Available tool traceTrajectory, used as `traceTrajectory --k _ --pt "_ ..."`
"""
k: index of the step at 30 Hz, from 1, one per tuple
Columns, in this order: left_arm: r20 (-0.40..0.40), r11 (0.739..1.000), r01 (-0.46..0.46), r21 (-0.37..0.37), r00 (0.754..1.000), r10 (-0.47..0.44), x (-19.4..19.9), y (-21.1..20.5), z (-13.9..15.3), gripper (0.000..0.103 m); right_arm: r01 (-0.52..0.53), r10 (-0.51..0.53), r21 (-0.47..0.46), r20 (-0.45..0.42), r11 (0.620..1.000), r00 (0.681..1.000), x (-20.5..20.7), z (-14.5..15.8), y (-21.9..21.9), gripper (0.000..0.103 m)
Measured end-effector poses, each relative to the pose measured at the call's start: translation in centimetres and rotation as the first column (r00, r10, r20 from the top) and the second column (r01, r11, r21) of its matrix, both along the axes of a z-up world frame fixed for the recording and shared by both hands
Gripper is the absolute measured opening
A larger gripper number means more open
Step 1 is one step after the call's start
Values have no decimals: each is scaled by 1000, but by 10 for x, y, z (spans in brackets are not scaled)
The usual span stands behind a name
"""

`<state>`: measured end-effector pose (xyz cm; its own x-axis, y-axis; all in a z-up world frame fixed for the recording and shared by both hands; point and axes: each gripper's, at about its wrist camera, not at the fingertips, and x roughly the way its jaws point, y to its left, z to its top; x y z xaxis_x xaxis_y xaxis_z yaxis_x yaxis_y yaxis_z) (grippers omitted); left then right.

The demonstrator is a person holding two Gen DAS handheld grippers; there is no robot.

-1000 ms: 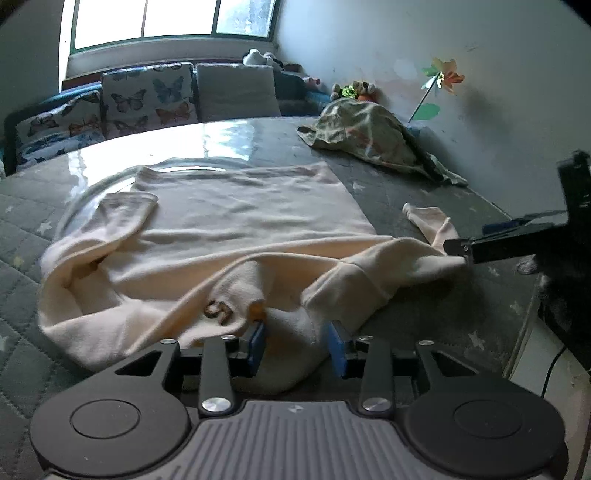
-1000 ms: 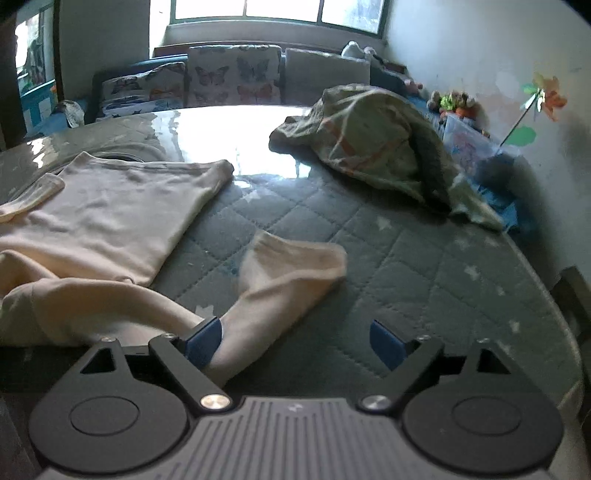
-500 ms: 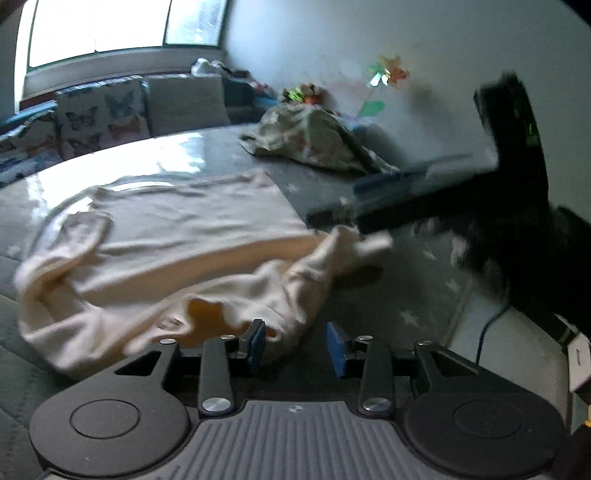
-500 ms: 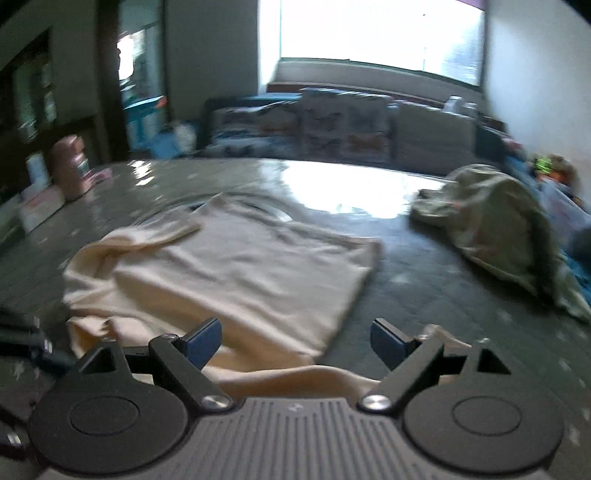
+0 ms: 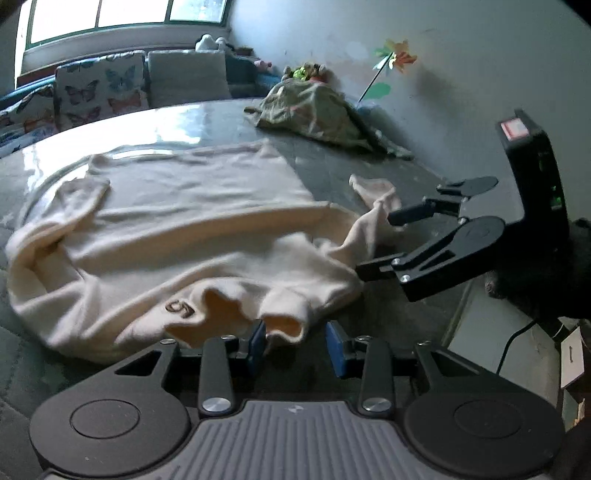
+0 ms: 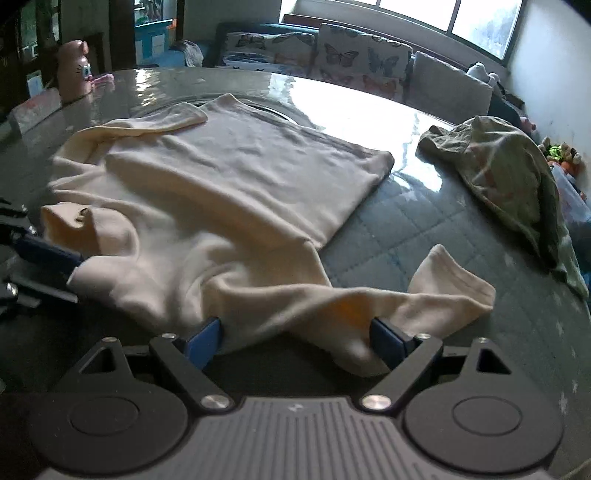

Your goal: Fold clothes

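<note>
I see a cream sweater [image 5: 192, 229] spread across a round worktop [image 6: 424, 236] covered with grey-green quilted cloth under a glossy clear sheet that mirrors the window [image 5: 125, 14] glare. My left tool [image 5: 295, 345] sits low at the near edge, its blue pads parted, with the sweater's collar bunched just ahead of them and partly between them; I cannot tell whether the pads touch it. A small dark mark on the fabric lies just left of that collar fold. To the right of this tool, my right tool [image 5: 373, 245] reaches in sideways, its two black fingers spread above and below the right sleeve.

From the right tool [image 6: 295, 338], its blue pads stand wide apart and the sleeve [image 6: 369, 306] drapes through the gap, the cuff lying ahead and to the right on the quilting. The sweater's body stretches ahead and to the left, with its hem farthest away. The left tool's [image 6: 40, 258] blue pad shows at the far left, against the collar.

Farther right, a crumpled green garment [image 6: 509, 173] lies near the rim. Beyond the worktop stand butterfly-print cushions [image 6: 354, 62], a plain grey one, and a pale wall with a paper pinwheel [image 5: 395, 55]. A pink bottle [image 6: 74, 70] stands at the far left edge.
</note>
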<state>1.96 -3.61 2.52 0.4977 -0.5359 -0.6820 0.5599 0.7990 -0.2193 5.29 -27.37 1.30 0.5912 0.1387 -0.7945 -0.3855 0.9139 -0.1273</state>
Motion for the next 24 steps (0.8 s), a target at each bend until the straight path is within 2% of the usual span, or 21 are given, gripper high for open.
traceTrajectory --k 5,10,13,15,19,22,24 --pt "109 995 -95 -16 989 96 19 14 27 39 7 -11 58 68 998 998 8 20 -1 89" --pt "91 979 -195 50 977 190 59 17 7 39 23 -28 75 76 997 997 30 18 2 89" --pt "21 981 -180 73 984 179 65 17 -12 39 32 -38 82 74 996 997 43 14 3 89" --pt "14 985 -158 76 987 158 55 19 -19 38 39 -45 86 72 996 996 51 12 4 89" --pt "4 993 -57 103 998 57 27 16 -17 39 47 -54 84 75 995 996 58 16 -3 89" --pt "-17 996 -2 89 1000 3 19 15 -6 40 58 -66 93 78 994 995 67 20 -9 89" --pt "31 996 -9 93 1000 6 20 13 5 40 69 -77 100 81 993 994 75 23 -12 89"
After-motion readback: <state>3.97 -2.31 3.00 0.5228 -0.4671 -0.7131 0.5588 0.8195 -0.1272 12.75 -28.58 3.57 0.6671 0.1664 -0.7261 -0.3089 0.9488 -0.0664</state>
